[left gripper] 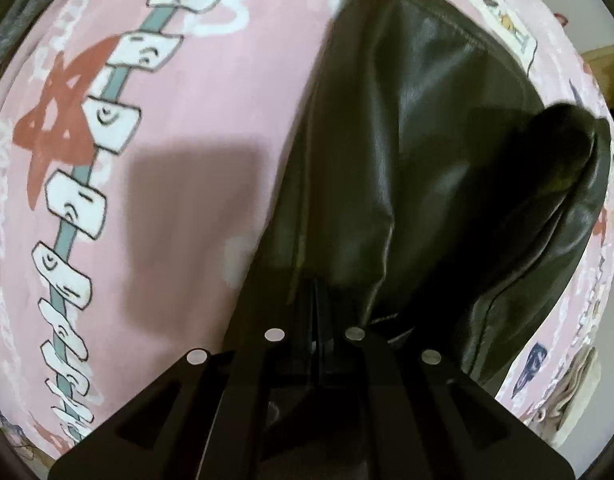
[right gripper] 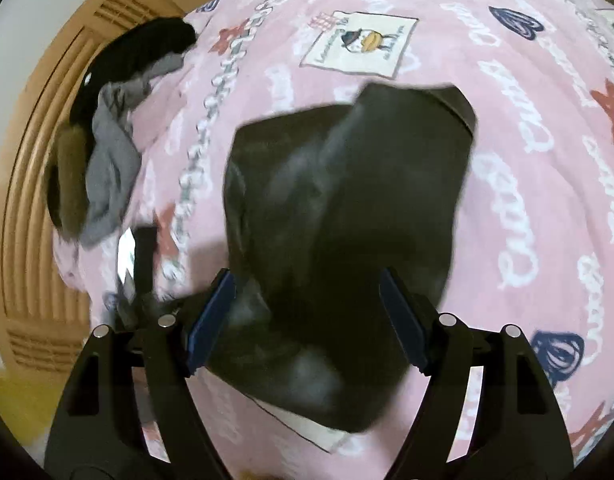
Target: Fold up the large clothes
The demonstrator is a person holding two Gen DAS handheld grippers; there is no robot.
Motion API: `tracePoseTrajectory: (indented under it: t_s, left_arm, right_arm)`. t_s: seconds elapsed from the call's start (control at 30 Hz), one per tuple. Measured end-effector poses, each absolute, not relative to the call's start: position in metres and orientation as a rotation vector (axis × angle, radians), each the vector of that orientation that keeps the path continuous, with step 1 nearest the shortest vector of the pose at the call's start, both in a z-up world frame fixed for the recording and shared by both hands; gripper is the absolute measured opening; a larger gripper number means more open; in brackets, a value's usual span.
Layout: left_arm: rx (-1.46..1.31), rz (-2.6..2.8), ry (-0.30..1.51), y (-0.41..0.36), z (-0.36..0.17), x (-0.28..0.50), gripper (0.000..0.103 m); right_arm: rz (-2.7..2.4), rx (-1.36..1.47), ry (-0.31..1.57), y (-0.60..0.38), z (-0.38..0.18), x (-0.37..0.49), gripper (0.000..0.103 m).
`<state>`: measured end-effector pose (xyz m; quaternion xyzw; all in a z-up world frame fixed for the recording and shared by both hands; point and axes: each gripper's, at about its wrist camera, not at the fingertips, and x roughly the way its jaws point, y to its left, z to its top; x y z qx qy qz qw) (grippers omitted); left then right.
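Observation:
A dark, shiny leather-like jacket [left gripper: 419, 168] lies on the pink patterned bedspread [left gripper: 211, 112]. My left gripper [left gripper: 316, 304] is shut on the jacket's near edge, which bunches up between the fingers. In the right wrist view the jacket [right gripper: 347, 208] lies folded in a heap on the bedspread [right gripper: 527, 160]. My right gripper [right gripper: 307, 280] is open above it, its blue pads [right gripper: 211, 316] wide apart on either side of the garment, holding nothing.
A pile of grey and black clothes [right gripper: 115, 136] lies at the bed's left edge. A wooden slatted headboard or panel [right gripper: 31, 184] stands beyond it. A dark strip with a shiny object [right gripper: 135, 256] lies near the bed edge.

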<state>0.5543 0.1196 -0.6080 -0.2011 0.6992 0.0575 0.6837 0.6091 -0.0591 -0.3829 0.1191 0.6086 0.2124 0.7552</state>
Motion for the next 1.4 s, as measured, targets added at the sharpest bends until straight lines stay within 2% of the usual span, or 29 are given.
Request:
tracePoseTrajectory:
  t_s: [0.13,0.2,0.43,0.6,0.7,0.73,0.77,0.87,1.0,1.17,1.4]
  left_arm:
    - [-0.436,0.085,1.598,0.118,-0.617,0.557,0.003]
    - [-0.430,0.037,1.606,0.122,-0.621,0.555,0.003]
    - [-0.385,-0.101,1.617,0.124,-0.640,0.567,0.002]
    - [-0.371,-0.160,1.588,0.124,-0.643,0.569,0.002]
    - [-0.397,-0.183,1.571,0.130,-0.645,0.569,0.002]
    - [-0.411,-0.190,1.568,0.132,-0.645,0.569,0.002]
    - [-0.426,-0.196,1.564,0.134,-0.646,0.569,0.002]
    - [-0.475,-0.213,1.555,0.144,-0.647,0.569,0.002]
    - [-0.486,-0.222,1.545,0.150,-0.646,0.571,0.002]
    - [-0.510,-0.254,1.535,0.154,-0.650,0.571,0.002]
    - [-0.583,-0.370,1.570,0.176,-0.665,0.584,0.002]
  right_arm:
    - [0.437,0.215,1.344,-0.014,-0.377,0.632,0.073]
    - [0.400,0.092,1.318,0.011,-0.378,0.635,0.073]
    - [0.122,-0.105,1.412,0.051,-0.449,0.660,0.073]
    - [-0.086,-0.350,1.402,0.062,-0.461,0.653,0.074]
    - [-0.104,-0.332,1.455,0.058,-0.482,0.654,0.073]
    - [-0.114,-0.270,1.483,0.050,-0.489,0.656,0.070]
    - [-0.099,-0.182,1.505,0.039,-0.496,0.660,0.056]
    - [-0.091,-0.156,1.492,0.030,-0.502,0.665,0.033]
    - [0.037,-0.012,1.478,0.011,-0.497,0.662,0.017]
    - [0.269,0.080,1.393,0.004,-0.459,0.646,0.007]
    - [0.590,-0.001,1.335,0.054,-0.428,0.617,0.004]
